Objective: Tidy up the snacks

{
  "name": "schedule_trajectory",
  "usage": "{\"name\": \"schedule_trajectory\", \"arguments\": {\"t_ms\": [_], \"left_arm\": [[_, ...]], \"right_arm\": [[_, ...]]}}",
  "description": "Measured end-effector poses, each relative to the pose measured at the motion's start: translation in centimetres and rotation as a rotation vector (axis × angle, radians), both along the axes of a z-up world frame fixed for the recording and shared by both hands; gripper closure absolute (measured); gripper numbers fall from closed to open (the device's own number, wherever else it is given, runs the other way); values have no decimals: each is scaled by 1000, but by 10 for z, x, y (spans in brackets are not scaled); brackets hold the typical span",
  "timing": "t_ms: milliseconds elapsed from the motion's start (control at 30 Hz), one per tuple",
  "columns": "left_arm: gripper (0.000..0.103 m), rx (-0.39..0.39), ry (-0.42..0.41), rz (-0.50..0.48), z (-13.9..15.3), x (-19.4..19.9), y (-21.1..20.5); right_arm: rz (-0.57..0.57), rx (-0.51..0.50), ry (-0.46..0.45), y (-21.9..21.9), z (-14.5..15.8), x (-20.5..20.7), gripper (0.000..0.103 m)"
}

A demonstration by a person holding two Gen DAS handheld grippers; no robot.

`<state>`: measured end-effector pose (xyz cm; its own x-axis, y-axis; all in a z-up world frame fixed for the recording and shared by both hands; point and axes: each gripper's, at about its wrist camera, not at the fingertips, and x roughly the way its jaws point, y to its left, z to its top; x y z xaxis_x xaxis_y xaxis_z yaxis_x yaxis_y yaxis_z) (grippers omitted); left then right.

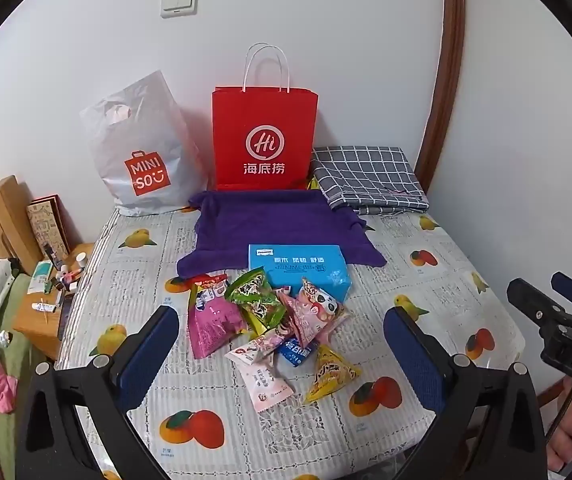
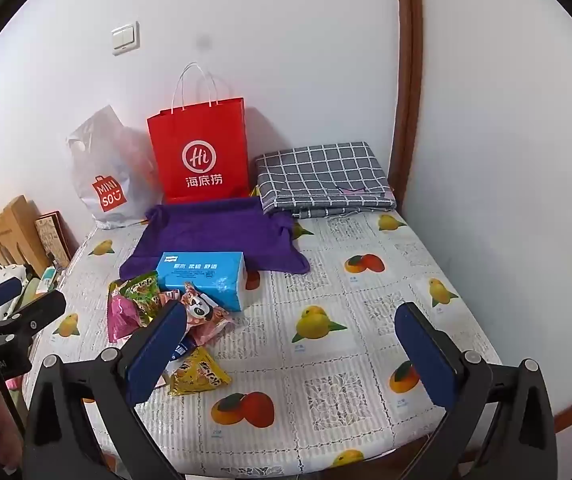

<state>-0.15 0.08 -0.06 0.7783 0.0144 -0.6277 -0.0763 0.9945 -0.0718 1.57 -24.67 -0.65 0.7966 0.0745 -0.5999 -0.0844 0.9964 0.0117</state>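
Note:
A pile of several snack packets lies on the fruit-print tablecloth: a magenta bag, a green one, a pink panda one, a yellow triangle one. My left gripper is open and empty, held above the pile. My right gripper is open and empty, to the right of the pile; its left finger hides some packets. A red paper bag and a white MINISO plastic bag stand at the wall.
A blue tissue box sits on a purple cloth behind the snacks. A folded grey checked cloth lies at the back right. A wooden nightstand with small items and a bed stand left of the table.

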Motion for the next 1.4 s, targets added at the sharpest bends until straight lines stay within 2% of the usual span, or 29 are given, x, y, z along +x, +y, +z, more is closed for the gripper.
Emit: {"name": "schedule_trajectory", "arguments": {"t_ms": [100,167,300,367,667,1400], "left_arm": [[0,26,9,-5,0,-2,-6],[0,15,11,-10,2,-3,-4],[0,1,3,-12,5,-2,-3],[0,7,-1,-8,7,-3,-4],[0,24,-17,-10,12,-11,-7],[0,2,-29,-18,16,-17,-7]], "right_arm": [[-5,-8,-3,1,-2,-2,1],[-13,26,1,-5,4,-7,1],[-10,9,11,-3,10,-9,1],[-7,20,15,-7,4,-7,1],[-1,35,2,-7,8,-15,1],[10,47,0,-2,10,-25,1]]}}
